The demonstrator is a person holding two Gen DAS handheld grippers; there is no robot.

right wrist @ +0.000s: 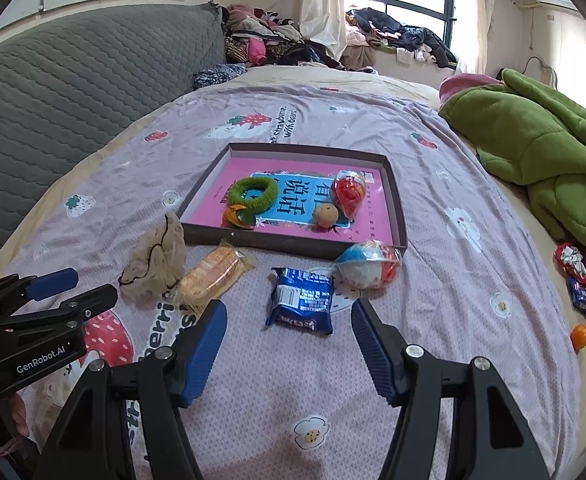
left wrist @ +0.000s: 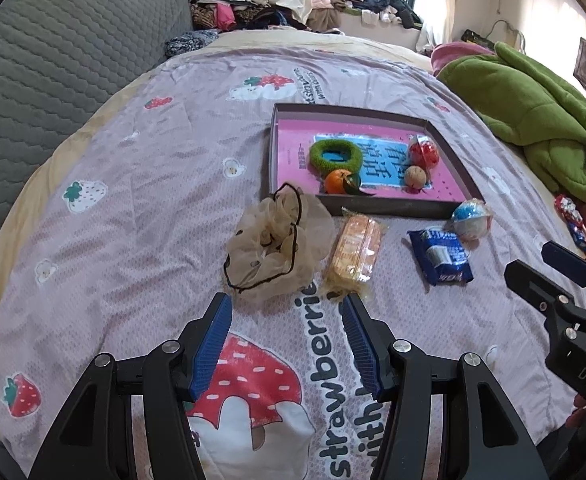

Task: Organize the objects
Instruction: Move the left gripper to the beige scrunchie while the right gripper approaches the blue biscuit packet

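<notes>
A shallow dark box (left wrist: 373, 204) (right wrist: 293, 246) with a pink book in its bottom lies on the strawberry bedspread. Inside it are a green scrunchie (left wrist: 335, 155) (right wrist: 253, 192), a small orange (left wrist: 337, 181) (right wrist: 235, 216), a walnut (left wrist: 415, 177) (right wrist: 325, 214) and a red wrapped ball (left wrist: 425, 152) (right wrist: 348, 193). In front of the box lie a beige scrunchie (left wrist: 279, 246) (right wrist: 157, 258), an orange biscuit pack (left wrist: 355, 252) (right wrist: 213, 270), a blue snack packet (left wrist: 441, 256) (right wrist: 301, 300) and a blue-white wrapped ball (left wrist: 471, 218) (right wrist: 369, 266). My left gripper (left wrist: 287, 308) hangs open just short of the beige scrunchie. My right gripper (right wrist: 289, 314) is open, with the blue packet just beyond its fingertips.
A green blanket (left wrist: 541, 120) (right wrist: 549, 160) is heaped on the bed's right side, with foil-wrapped sweets (right wrist: 577, 276) and a small orange fruit (right wrist: 579, 336) near it. A grey quilted headboard (left wrist: 53, 72) rises at the left. Clothes are piled by the window beyond the bed.
</notes>
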